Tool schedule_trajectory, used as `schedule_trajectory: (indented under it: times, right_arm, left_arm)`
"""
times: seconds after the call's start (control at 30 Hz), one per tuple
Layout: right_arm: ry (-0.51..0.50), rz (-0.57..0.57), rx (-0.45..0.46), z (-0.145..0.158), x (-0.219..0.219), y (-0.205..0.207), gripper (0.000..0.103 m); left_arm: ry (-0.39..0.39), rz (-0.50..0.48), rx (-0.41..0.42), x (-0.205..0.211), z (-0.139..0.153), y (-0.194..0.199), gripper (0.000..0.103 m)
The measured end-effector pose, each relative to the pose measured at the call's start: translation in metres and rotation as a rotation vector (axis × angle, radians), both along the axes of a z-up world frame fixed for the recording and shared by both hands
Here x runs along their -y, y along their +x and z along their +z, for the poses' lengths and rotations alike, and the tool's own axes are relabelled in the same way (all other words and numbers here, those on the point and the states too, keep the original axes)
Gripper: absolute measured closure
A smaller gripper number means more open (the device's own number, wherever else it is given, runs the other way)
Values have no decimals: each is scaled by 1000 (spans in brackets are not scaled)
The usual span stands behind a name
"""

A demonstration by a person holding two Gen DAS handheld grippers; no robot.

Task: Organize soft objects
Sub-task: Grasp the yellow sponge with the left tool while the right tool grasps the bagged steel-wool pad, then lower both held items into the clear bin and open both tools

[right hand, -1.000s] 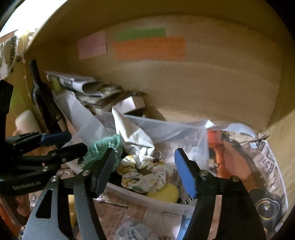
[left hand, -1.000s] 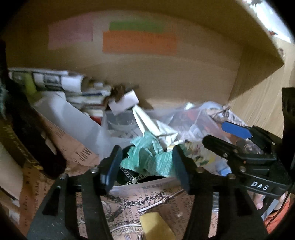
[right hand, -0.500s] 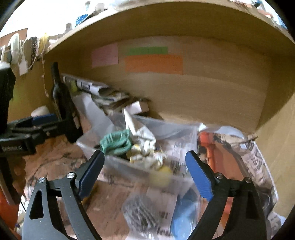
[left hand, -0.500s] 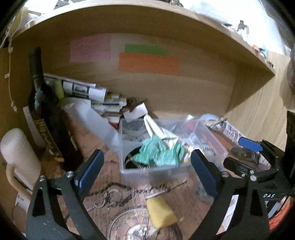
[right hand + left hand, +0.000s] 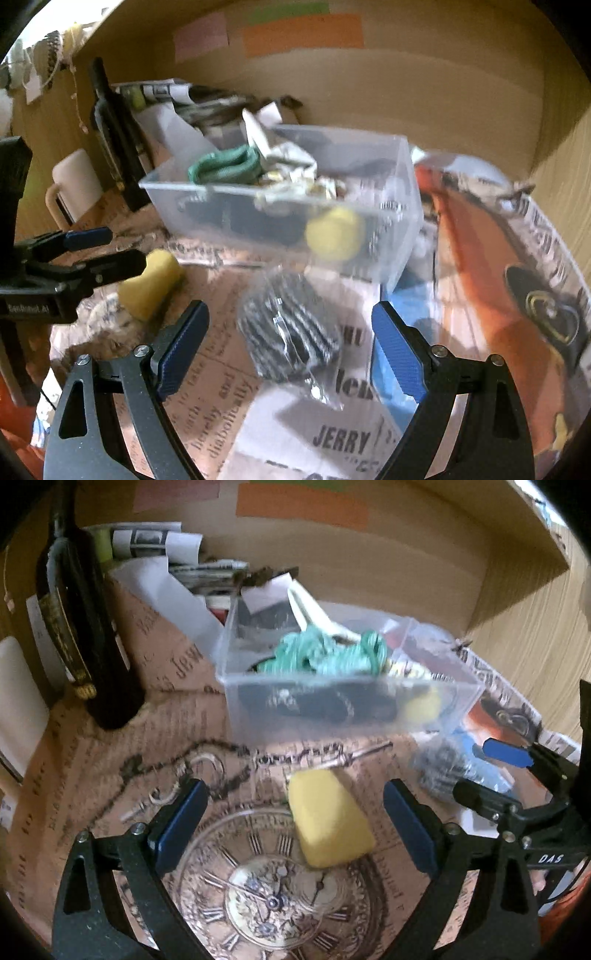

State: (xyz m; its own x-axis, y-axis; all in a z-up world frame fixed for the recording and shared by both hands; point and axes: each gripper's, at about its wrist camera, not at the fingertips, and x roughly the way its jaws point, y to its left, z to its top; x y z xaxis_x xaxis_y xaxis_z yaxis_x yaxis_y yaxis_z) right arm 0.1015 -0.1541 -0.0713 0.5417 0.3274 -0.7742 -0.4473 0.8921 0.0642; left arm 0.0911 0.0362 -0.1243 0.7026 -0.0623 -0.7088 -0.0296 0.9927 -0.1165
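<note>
Left wrist view: we are hovering left gripper (image 5: 291, 823), jaws spread, over yellow sponge (image 5: 327, 818) lying at bin's 6 o'clock; right gripper (image 5: 291, 349) also spread, empty. Clear bin (image 5: 332, 716) already holding green cloth (image 5: 332, 655); sponge remaining.

A clear plastic bin (image 5: 332, 701) and a dark bottle (image 5: 85, 635) are blocking the shelf's rear; printed paper (image 5: 110, 775) in front is lying open.

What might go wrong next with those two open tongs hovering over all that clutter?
The left tongs straddle the yellow sponge, which lies beside a loose chain; closing low might snag it. The right tongs frame a crinkly plastic packet, which looks slippery to pinch. The dark bottle stands near the clear bin; a wide swing may tip it.
</note>
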Motion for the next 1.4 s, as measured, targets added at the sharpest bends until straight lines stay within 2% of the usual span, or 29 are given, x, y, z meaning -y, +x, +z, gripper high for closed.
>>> schedule_trajectory:
  times: [0.07,0.13,0.2,0.23,0.33,0.4,0.47,0.53,0.67,0.83,1.17,1.4]
  right_arm:
    - [4,5,-29,-5,1,2,15]
    - [9,11,-52,-9,1,4,15]
    - [12,15,-64,-12,0,4,15]
    - [9,14,-68,-13,0,4,19]
    - [11,19,-89,-17,-1,5,37]
    - [12,18,-85,-17,-1,5,44]
    - [13,26,-77,-16,-1,3,55]
    - [3,22,-60,-14,-2,2,60]
    - [28,13,-35,-7,4,-1,70]
    - [74,1,3,10,9,-3,71]
    - [135,-4,205,73,7,-6,71]
    - [131,0,304,101,2,6,71]
  left_arm:
    - [3,-3,2,2,-4,-3,6]
    - [0,-9,3,5,-7,-5,11]
    - [0,-21,-9,8,-9,-4,23]
    - [1,-26,-16,9,-11,-3,25]
    - [-14,-38,-40,10,-16,1,42]
    - [-26,-54,-56,10,-19,2,60]
    - [-20,-53,-46,10,-18,1,62]
    - [-8,-48,-23,9,-14,-2,65]
    - [-4,-46,22,6,0,-7,66]
    - [11,-42,97,3,25,-15,66]
    - [22,-43,250,2,77,-20,66]
    - [9,-41,325,0,102,-10,65]
